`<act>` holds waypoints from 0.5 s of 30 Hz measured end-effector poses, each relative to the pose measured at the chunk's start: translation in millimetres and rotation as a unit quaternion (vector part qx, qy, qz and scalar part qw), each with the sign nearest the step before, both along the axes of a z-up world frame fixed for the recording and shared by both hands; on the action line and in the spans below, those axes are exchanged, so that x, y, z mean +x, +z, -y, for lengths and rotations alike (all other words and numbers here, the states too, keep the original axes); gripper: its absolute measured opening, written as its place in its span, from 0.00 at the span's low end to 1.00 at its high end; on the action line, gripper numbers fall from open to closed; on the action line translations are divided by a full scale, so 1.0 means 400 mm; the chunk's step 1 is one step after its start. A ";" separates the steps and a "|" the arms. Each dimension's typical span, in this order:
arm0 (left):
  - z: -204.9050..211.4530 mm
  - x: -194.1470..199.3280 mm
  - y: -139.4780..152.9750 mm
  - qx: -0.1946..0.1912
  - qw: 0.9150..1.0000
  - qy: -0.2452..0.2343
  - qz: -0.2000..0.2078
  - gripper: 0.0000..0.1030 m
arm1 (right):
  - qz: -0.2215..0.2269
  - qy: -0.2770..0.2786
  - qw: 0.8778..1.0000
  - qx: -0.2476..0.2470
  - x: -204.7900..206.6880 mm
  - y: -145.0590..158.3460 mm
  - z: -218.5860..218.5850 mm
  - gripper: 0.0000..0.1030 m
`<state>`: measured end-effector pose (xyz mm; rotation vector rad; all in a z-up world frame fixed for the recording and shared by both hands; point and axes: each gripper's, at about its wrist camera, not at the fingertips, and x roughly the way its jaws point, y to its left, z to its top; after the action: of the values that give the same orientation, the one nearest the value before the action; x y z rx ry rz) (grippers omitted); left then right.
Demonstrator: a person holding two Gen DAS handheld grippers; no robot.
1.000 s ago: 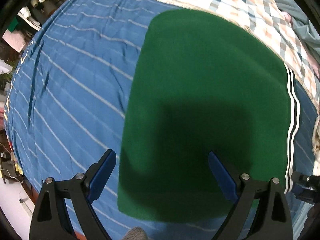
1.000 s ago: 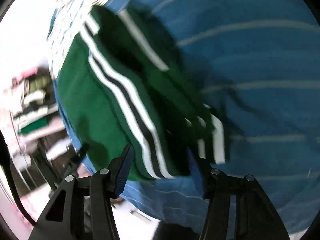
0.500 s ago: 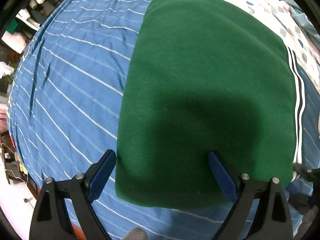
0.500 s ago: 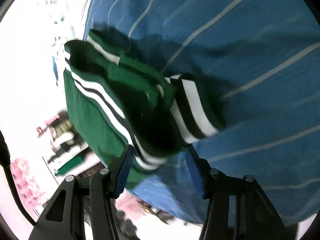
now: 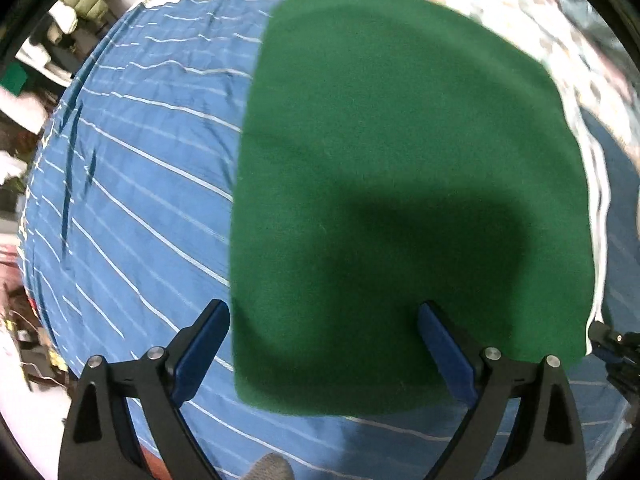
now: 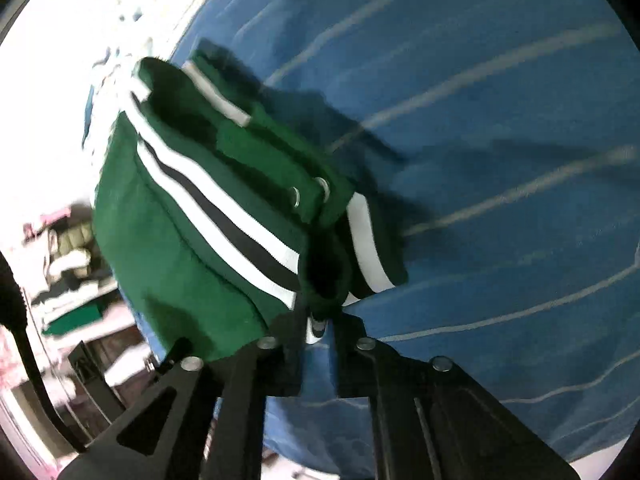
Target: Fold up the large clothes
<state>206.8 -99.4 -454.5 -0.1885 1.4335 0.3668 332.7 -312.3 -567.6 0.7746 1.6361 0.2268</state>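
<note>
A bed carries a blue sheet (image 5: 132, 184) with thin white stripes; a pale checked cover (image 5: 516, 12) shows at its far edge. Beyond the bed's left edge the room is cluttered and blurred. No writing can be read. The green garment (image 5: 400, 184), folded flat, lies on the sheet near the bed's near edge. The left tool (image 5: 324, 344) hangs above it, jaws apart. The right tool (image 6: 316, 326) has just been closing and is clamped on the garment's striped hem (image 6: 224, 216).
</note>
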 end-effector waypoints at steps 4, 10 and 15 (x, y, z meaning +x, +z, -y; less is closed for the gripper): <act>-0.088 0.005 0.066 -0.025 0.998 0.024 0.053 0.93 | 0.072 0.065 0.995 -0.009 0.081 0.071 0.008 0.75; -0.277 0.029 0.010 -0.129 0.982 0.096 0.096 0.93 | 0.126 0.207 0.970 0.030 0.260 -0.020 -0.062 0.79; -0.333 0.024 -0.008 -0.123 0.983 0.100 0.097 0.93 | 0.076 0.269 0.956 0.085 0.344 -0.151 -0.154 0.95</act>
<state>216.5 33.9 -457.6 -0.5579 1.2671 0.3233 470.3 -250.5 -627.8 0.4081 1.6651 0.8041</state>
